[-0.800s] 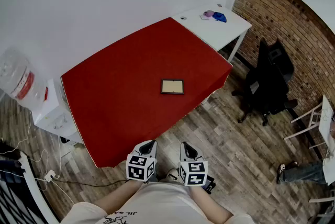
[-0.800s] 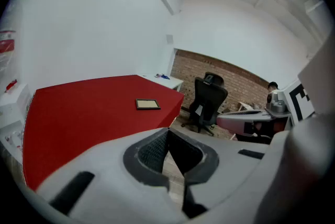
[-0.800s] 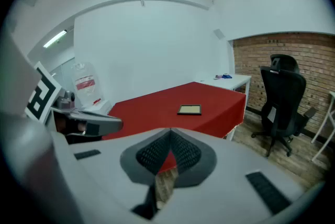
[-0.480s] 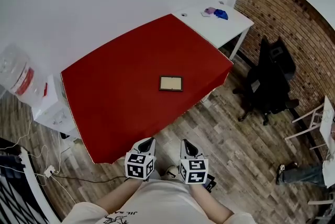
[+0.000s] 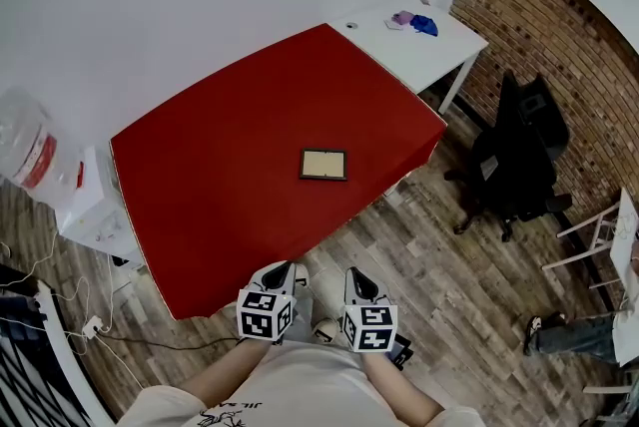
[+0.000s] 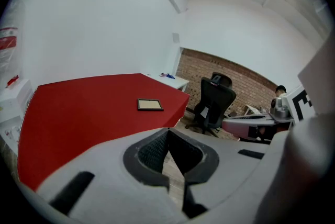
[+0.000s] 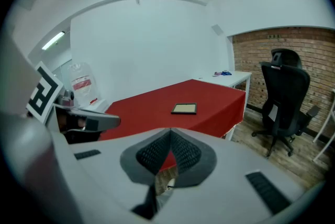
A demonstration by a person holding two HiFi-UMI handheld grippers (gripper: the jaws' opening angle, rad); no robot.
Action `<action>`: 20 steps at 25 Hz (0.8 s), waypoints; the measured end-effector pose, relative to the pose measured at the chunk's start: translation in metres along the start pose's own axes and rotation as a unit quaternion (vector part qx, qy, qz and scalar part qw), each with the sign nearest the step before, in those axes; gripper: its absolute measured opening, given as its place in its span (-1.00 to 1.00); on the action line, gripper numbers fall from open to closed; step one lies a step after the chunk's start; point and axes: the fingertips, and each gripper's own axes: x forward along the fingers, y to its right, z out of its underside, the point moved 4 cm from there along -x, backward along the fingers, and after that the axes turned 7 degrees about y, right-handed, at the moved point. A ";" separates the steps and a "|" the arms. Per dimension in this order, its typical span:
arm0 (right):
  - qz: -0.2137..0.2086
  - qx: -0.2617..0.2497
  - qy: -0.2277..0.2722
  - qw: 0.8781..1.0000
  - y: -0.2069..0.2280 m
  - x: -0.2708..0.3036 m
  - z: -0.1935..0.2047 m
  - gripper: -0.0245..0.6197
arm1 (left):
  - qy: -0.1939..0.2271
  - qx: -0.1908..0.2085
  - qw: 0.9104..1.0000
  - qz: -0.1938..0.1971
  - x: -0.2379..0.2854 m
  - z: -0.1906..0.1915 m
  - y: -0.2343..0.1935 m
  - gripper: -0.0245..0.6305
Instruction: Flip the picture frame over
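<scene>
From the head view, the red table (image 5: 220, 186) and the picture frame (image 5: 324, 164) have slid only a tiny bit to the left in the picture since a moment ago, and both tools sit low by the person's body just as before. I think that means the job has not started yet, and the person must first step closer. The frame lies flat, well away from the left gripper (image 5: 284, 269) and the right gripper (image 5: 356, 275), toward the right side of the table. It is a small flat rectangle with a dark rim and a pale tan middle. The table top looks smooth, like cloth, and the floor (image 5: 429, 255) is wooden boards. In the left gripper view, the left gripper (image 6: 168, 131) is pinched closed on nothing, its dark pads bumpy like a net, and the frame (image 6: 150, 105) lies far off. In the right gripper view, the right gripper (image 7: 170, 134) is also pinched closed and empty, with the frame (image 7: 184, 109) far ahead.
</scene>
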 end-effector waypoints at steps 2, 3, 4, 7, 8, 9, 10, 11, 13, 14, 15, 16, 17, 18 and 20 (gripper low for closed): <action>0.002 0.001 -0.002 1.000 0.006 0.014 -0.005 -0.91 | -0.003 0.001 1.000 0.002 0.015 -0.007 -0.006 -0.91; 0.004 0.002 -0.003 1.000 0.010 0.021 -0.009 -0.91 | -0.005 0.002 1.000 0.004 0.024 -0.011 -0.008 -0.91; 0.006 0.003 -0.003 1.000 0.014 0.029 -0.013 -0.91 | -0.006 0.003 1.000 0.006 0.033 -0.016 -0.011 -0.91; 0.013 0.006 -0.006 1.000 0.026 0.056 -0.026 -0.91 | -0.012 0.007 1.000 0.013 0.061 -0.032 -0.021 -0.91; 0.015 0.007 -0.007 1.000 0.029 0.066 -0.030 -0.91 | -0.014 0.008 1.000 0.015 0.071 -0.038 -0.026 -0.91; 0.016 0.008 -0.009 1.000 0.032 0.076 -0.035 -0.91 | -0.015 0.010 1.000 0.017 0.080 -0.044 -0.031 -0.91; 0.016 0.009 -0.012 1.000 0.034 0.087 -0.041 -0.91 | -0.015 0.011 1.000 0.019 0.090 -0.051 -0.036 -0.91; 0.015 0.010 -0.014 1.000 0.037 0.098 -0.046 -0.91 | -0.015 0.013 1.000 0.021 0.100 -0.058 -0.041 -0.91; 0.014 0.014 -0.022 1.000 0.042 0.119 -0.056 -0.91 | -0.016 0.015 0.999 0.025 0.119 -0.071 -0.051 -0.91; 0.015 0.015 -0.025 0.999 0.044 0.129 -0.061 -0.91 | -0.016 0.016 0.999 0.026 0.127 -0.077 -0.055 -0.91; 0.016 0.015 -0.028 0.999 0.045 0.138 -0.067 -0.91 | -0.016 0.016 0.999 0.028 0.135 -0.083 -0.060 -0.91; 0.018 0.014 -0.031 0.999 0.046 0.148 -0.072 -0.91 | -0.016 0.016 0.999 0.031 0.142 -0.088 -0.065 -0.91; 0.019 0.012 -0.033 0.999 0.046 0.157 -0.077 -0.91 | -0.015 0.016 0.999 0.033 0.148 -0.094 -0.070 -0.91; 0.021 0.011 -0.036 0.999 0.045 0.165 -0.081 -0.91 | -0.015 0.016 0.999 0.035 0.154 -0.098 -0.075 -0.91; 0.024 0.011 -0.042 0.999 0.045 0.180 -0.089 -0.91 | -0.017 0.016 0.999 0.039 0.165 -0.105 -0.084 -0.91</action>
